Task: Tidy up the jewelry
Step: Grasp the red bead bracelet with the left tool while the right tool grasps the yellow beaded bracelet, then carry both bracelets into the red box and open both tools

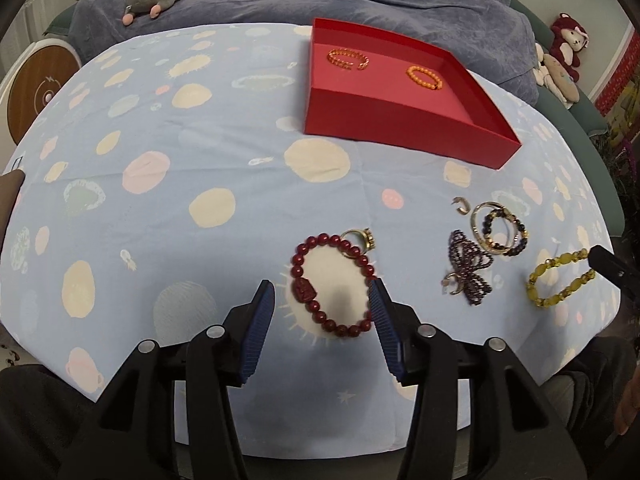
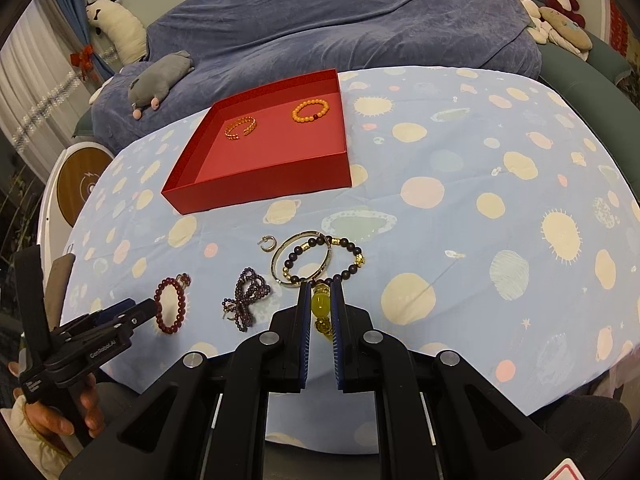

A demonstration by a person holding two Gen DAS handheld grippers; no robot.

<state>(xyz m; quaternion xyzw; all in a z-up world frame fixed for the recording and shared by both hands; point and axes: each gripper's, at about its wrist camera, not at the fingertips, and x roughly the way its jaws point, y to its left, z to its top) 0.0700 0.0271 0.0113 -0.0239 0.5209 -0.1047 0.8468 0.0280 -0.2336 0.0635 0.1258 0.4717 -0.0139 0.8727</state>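
A: Pinching the yellow bracelet (image 2: 321, 307) at the table's (image 2: 460, 208) near edge, the right tool (image 2: 320, 292) is pressed together on one bead. Left tool (image 1: 322, 294) is spread over the red bracelet (image 1: 334, 284).

B: A straight lift is probably best, so the strand isn't dragged across the bangle (image 2: 301, 259) toward the red box (image 2: 256, 188).

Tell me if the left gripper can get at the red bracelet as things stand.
Probably yes. The left gripper is open right over the red bracelet, with nothing between them. A gold ring touches the bracelet's far edge and might get nudged.
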